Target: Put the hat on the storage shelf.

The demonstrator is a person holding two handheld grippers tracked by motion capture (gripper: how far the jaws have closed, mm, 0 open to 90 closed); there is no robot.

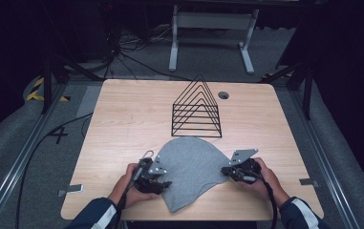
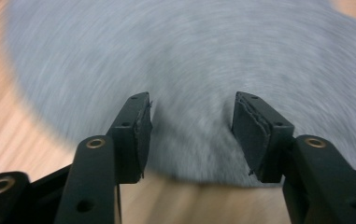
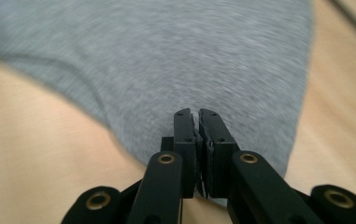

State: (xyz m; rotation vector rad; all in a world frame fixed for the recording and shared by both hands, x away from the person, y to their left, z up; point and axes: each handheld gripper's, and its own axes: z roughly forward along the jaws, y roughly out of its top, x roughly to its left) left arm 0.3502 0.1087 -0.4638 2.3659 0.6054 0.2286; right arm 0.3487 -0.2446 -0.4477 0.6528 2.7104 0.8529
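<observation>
A grey cloth (image 1: pixel 194 167) lies flat on the wooden table (image 1: pixel 122 124) near its front edge. My left gripper (image 1: pixel 164 182) is at the cloth's left edge. It is open, and in the left gripper view (image 2: pixel 192 116) its jaws stand wide apart just above the grey cloth (image 2: pixel 189 56), with nothing between them. At the cloth's right edge sits my right gripper (image 1: pixel 226 170). In the right gripper view (image 3: pixel 195 116) its jaws are pressed together, tips over the edge of the grey cloth (image 3: pixel 166 56). No fabric shows between them.
A black wire rack (image 1: pixel 196 112) of triangular dividers stands behind the cloth at the table's middle. A round cable hole (image 1: pixel 223 95) sits at the back. Tape marks (image 1: pixel 69 189) lie near the front corners. Bare wood lies left and right of the cloth.
</observation>
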